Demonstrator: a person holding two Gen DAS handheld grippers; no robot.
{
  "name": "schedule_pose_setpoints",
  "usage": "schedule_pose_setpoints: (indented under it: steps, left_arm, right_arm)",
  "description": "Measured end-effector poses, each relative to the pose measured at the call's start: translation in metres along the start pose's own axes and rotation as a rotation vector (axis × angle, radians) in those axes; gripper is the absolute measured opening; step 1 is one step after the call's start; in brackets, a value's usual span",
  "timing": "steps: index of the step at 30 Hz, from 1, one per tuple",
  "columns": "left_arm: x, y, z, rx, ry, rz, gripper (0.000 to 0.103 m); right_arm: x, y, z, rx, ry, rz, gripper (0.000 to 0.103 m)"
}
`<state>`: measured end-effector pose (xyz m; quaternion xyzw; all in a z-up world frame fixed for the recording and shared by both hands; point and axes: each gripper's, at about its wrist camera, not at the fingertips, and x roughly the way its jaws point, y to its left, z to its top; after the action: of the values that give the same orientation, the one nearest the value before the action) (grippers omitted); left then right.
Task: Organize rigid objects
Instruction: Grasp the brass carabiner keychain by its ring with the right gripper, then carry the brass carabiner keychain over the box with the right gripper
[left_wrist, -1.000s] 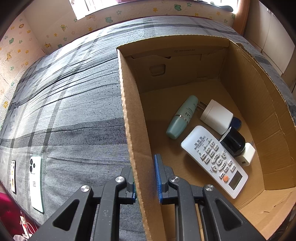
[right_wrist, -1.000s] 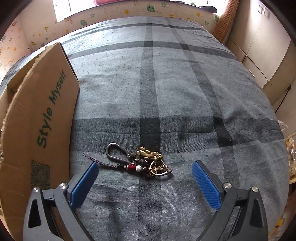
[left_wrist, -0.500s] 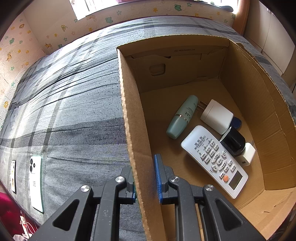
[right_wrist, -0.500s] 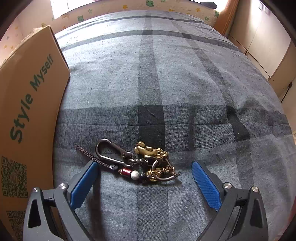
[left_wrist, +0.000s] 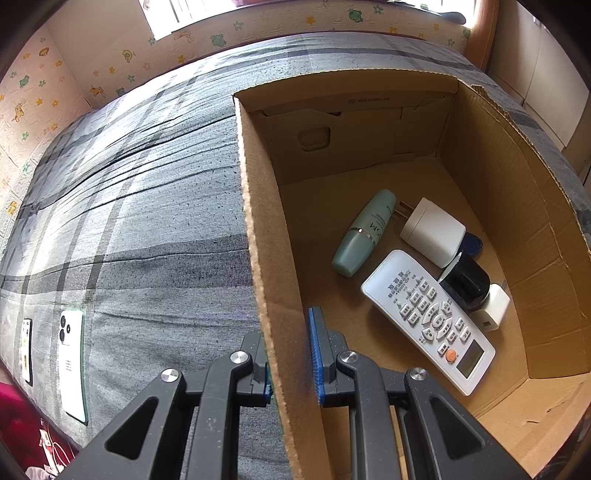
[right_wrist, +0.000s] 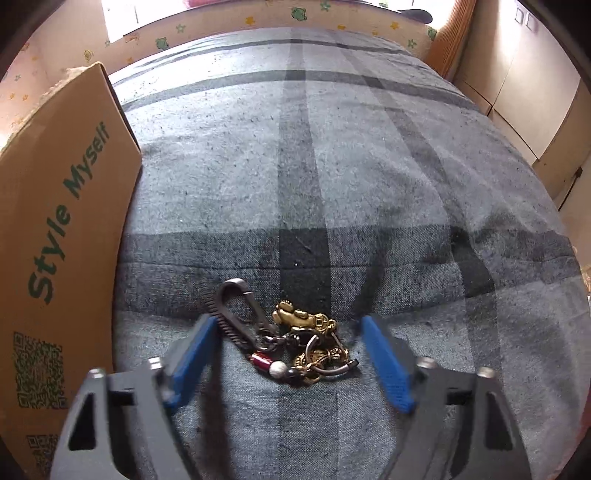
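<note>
My left gripper (left_wrist: 290, 354) is shut on the left wall of the cardboard box (left_wrist: 258, 229), one finger outside and one inside. In the box lie a white remote (left_wrist: 428, 317), a green bottle (left_wrist: 364, 232), a white plug adapter (left_wrist: 432, 232), a black round object (left_wrist: 465, 280) and a small white charger (left_wrist: 493, 306). In the right wrist view my right gripper (right_wrist: 288, 362) is open, low over the grey plaid bed, its fingers on either side of a keychain (right_wrist: 295, 343) with a dark carabiner, braided cord, brass charms and rings.
The box's outer wall (right_wrist: 55, 229), printed "Style Myself", stands just left of the right gripper. A white phone (left_wrist: 72, 365) and a second flat device (left_wrist: 26, 350) lie on the bed at far left. Cupboards (right_wrist: 517, 74) stand at the right.
My right gripper has moved forward and down, so the keychain now lies between its fingers, and the fingers have narrowed. My left gripper and the box have not moved.
</note>
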<state>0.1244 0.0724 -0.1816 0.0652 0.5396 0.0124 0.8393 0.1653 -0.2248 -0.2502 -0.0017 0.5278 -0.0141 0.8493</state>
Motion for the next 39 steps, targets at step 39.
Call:
schedule_pose_setpoints:
  steps: [39]
  left_arm:
    - [-0.001,-0.001,-0.001,0.001,-0.001,-0.001,0.017]
  right_arm:
    - [-0.125,0.010,0.021,-0.014,-0.110,0.055,0.009]
